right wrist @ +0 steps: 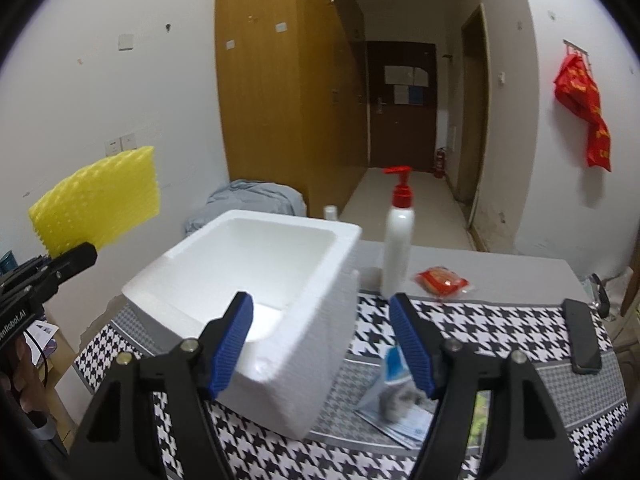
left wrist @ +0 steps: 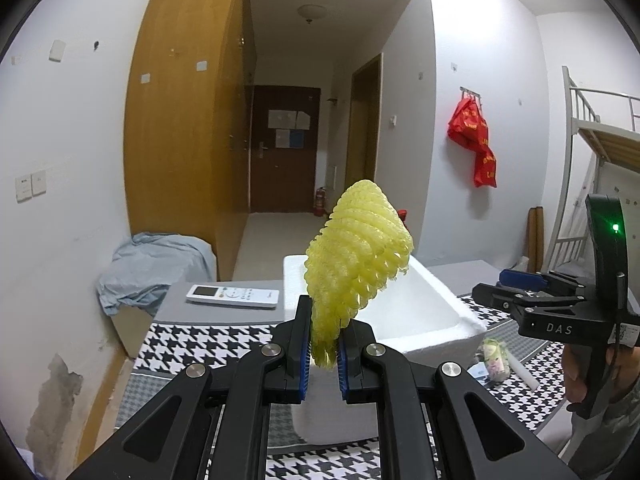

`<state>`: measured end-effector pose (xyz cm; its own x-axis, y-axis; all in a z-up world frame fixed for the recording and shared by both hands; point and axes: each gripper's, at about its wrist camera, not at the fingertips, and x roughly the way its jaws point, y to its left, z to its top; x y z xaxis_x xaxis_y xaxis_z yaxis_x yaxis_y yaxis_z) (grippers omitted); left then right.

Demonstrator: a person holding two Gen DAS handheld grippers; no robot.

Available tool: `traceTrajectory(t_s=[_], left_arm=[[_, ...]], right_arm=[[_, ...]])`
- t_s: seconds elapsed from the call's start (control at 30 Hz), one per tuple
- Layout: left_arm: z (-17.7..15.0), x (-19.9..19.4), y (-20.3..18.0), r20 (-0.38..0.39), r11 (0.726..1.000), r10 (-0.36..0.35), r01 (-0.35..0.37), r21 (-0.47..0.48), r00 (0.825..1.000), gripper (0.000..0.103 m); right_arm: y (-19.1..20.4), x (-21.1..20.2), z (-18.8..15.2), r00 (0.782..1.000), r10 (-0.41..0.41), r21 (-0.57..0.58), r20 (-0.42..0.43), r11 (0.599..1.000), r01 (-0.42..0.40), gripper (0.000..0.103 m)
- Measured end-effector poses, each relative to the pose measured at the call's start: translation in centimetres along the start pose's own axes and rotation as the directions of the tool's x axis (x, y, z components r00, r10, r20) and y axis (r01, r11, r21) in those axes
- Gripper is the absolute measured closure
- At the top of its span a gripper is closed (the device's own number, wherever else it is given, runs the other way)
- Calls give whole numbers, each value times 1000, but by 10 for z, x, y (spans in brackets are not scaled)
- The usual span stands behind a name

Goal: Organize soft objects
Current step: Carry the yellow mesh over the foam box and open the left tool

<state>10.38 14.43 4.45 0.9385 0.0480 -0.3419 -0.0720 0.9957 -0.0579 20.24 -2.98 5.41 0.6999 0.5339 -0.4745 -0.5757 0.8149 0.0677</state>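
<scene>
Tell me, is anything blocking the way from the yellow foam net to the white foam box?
Nothing visible: the yellow ribbed foam net, held up by the left hand-held gripper, has only air before the open, empty white foam box.

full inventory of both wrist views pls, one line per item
yellow foam mesh sleeve: 1, yellow, clamped in left gripper, above the box
white styrofoam box: 1, white, open-topped, on the cloth
black-and-white houndstooth cloth: 1, covering the table
white pump bottle with red pump: 1, upright behind the box
red snack packet: 1, right of the bottle
white remote control: 1, left of the box
black phone: 1, right edge of cloth
blue-white packet: 1, under right gripper
left gripper: black, blue pads, shut on the sleeve
right gripper: open, empty
</scene>
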Motion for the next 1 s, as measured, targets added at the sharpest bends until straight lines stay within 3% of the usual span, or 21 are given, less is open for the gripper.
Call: traceTrajectory(t_s=[1.0], left_arm=[[15, 47, -36, -68, 996, -84, 85, 23, 994, 91]], right_arm=[[-78, -41, -50, 984, -179, 146, -26, 973, 181, 27]])
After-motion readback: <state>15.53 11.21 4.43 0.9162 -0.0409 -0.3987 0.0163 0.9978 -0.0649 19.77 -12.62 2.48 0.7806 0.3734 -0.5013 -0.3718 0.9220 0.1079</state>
